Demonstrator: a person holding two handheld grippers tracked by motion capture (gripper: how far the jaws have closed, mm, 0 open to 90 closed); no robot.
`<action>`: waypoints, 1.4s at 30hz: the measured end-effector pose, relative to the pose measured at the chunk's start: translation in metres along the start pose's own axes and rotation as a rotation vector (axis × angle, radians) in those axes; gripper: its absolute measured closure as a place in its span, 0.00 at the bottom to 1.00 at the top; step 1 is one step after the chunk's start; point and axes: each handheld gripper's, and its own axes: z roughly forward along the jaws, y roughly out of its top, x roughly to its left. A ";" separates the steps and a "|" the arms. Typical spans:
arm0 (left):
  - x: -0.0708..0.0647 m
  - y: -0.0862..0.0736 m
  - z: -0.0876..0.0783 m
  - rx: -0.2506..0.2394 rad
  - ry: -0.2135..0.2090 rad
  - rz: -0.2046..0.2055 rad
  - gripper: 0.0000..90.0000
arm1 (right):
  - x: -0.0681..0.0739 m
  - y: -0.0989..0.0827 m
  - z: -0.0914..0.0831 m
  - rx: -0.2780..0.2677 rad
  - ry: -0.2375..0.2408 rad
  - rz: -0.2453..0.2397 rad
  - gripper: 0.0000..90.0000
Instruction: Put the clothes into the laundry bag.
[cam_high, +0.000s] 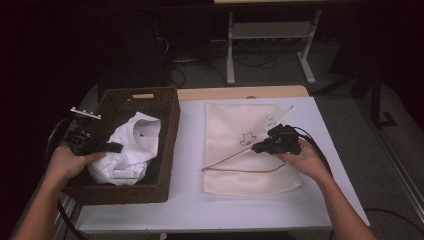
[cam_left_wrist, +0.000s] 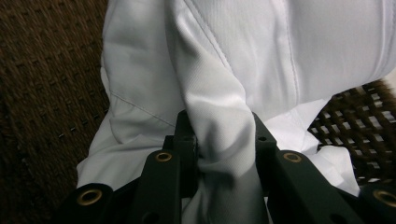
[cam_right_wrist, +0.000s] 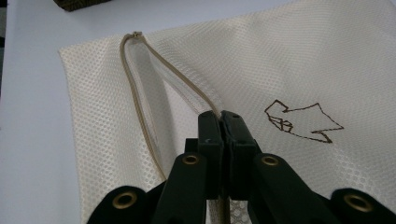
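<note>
A white garment (cam_high: 127, 150) lies bunched in a brown wicker basket (cam_high: 170, 130) at the table's left. My left gripper (cam_high: 114, 147) reaches in over the basket's left wall. In the left gripper view its jaws (cam_left_wrist: 224, 135) are shut on a thick fold of the white garment (cam_left_wrist: 243, 56). A cream mesh bag (cam_high: 235, 120) lies flat to the right of the basket. My right gripper (cam_high: 257, 148) is over its middle. In the right gripper view the jaws (cam_right_wrist: 220, 119) are shut on the upper zipper edge (cam_right_wrist: 187, 86) of the bag (cam_right_wrist: 289, 70), holding its mouth slightly apart.
The white table (cam_high: 190, 200) has bare surface in front of the bag and between bag and basket. A wooden strip (cam_high: 240, 92) runs along the far edge. Beyond it stand a metal frame (cam_high: 270, 35) and cables on the floor. The bag carries a small line drawing (cam_right_wrist: 303, 123).
</note>
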 end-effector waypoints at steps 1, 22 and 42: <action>0.000 0.000 -0.004 -0.006 -0.004 -0.005 0.80 | -0.001 0.000 -0.001 -0.005 0.001 0.003 0.96; -0.032 0.028 -0.066 -0.173 -0.099 0.047 0.80 | -0.012 0.016 -0.010 -0.047 -0.008 0.047 0.97; -0.103 0.067 -0.077 -0.185 -0.182 0.218 0.80 | -0.019 0.027 -0.013 -0.063 -0.004 0.063 0.97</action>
